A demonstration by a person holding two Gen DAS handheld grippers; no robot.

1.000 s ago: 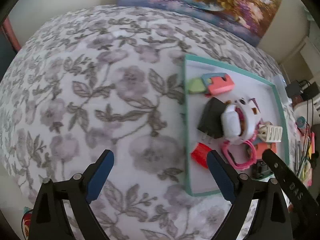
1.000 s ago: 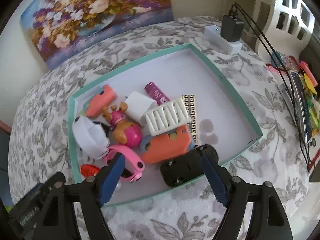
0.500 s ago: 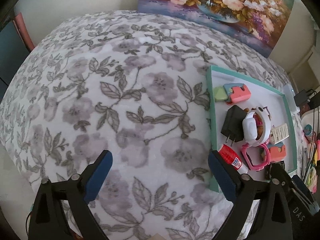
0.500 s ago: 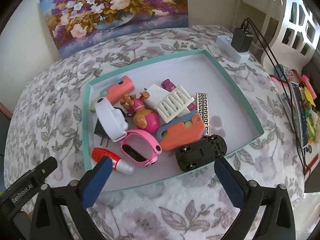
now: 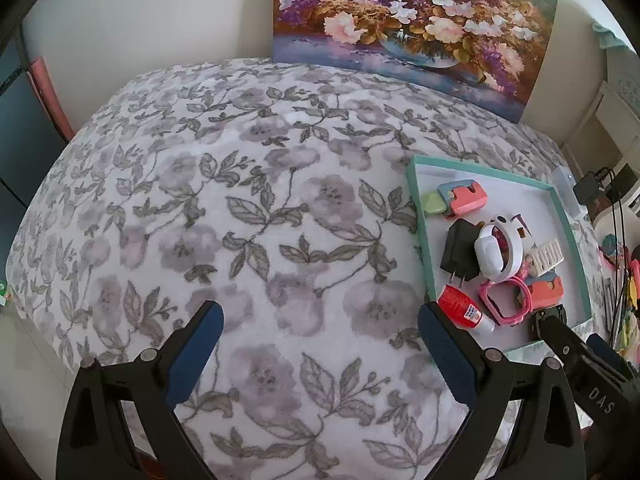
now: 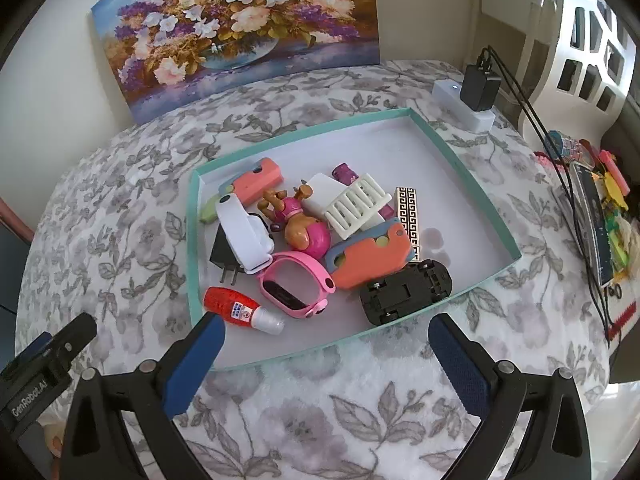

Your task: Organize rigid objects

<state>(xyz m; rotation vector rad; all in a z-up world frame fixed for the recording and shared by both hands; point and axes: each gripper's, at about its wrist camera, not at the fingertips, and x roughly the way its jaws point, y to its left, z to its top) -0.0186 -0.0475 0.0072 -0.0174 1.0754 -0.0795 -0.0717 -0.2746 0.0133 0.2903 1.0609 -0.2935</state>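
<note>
Both tongs wide apart, nothing held.
Your left tongs (image 5: 320,328) pitch steeply downward, blue pads (image 5: 196,348) spread with nothing between them. Your right tongs (image 6: 326,340) take the same steep pitch, pads (image 6: 460,364) spread fully, likewise gripping nothing.

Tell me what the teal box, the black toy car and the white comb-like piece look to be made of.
Teal box: likely cardboard, matte; thin folded walls, flat white floor with no shine.
Black toy car: looks like moulded hard plastic, dull finish; it lies underside up, showing chassis detail and wheels.
White comb-like piece: probably rigid plastic, smooth and slightly glossy; even moulded slots.
</note>
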